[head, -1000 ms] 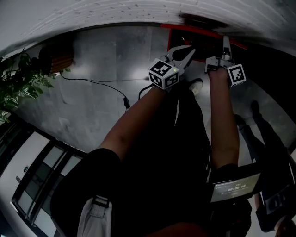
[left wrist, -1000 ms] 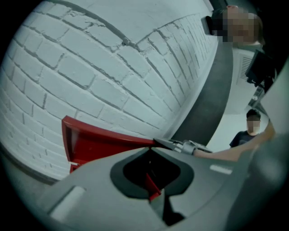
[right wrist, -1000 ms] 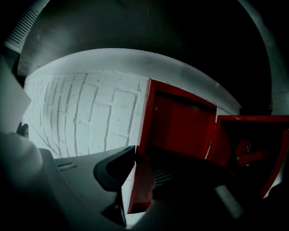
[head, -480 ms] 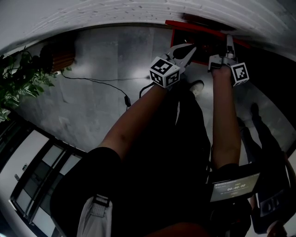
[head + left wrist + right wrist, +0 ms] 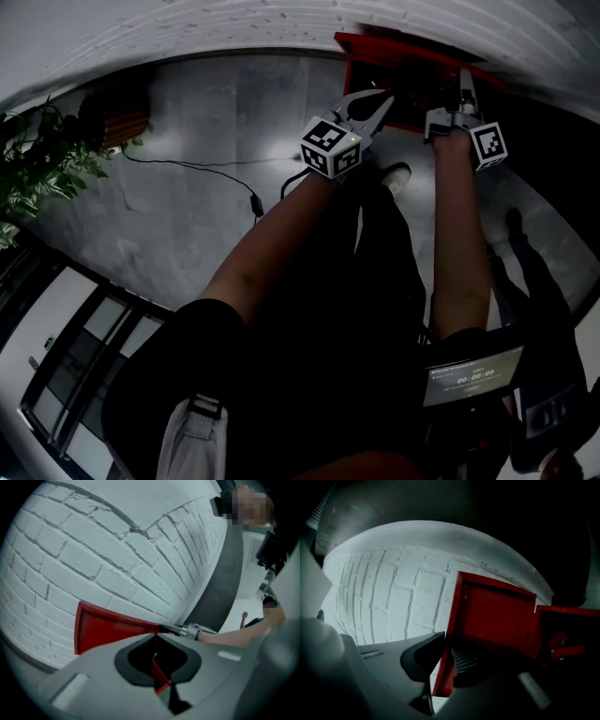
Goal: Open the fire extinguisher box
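Observation:
The red fire extinguisher box [image 5: 412, 70] stands at the foot of a white brick wall, with its door [image 5: 492, 613] swung out. My right gripper [image 5: 444, 641] straddles the door's left edge. Its jaws are closing, and both tips touch the red lip. The same gripper [image 5: 461, 86] reaches onto the box in the head view. My left gripper [image 5: 384, 101] hangs over the box's left part with its tips together [image 5: 156, 633]. A red sliver shows through the hollow behind them. I cannot tell whether they pinch it.
The white brick wall [image 5: 93, 559] runs behind the box. A black cable [image 5: 202, 167] lies on the grey floor and a potted plant [image 5: 37, 164] stands at the left. A person's shoe [image 5: 397, 172] is below the box. A person stands at the far right [image 5: 262, 620].
My right gripper has moved a little up and right onto the box. The left gripper has hardly moved.

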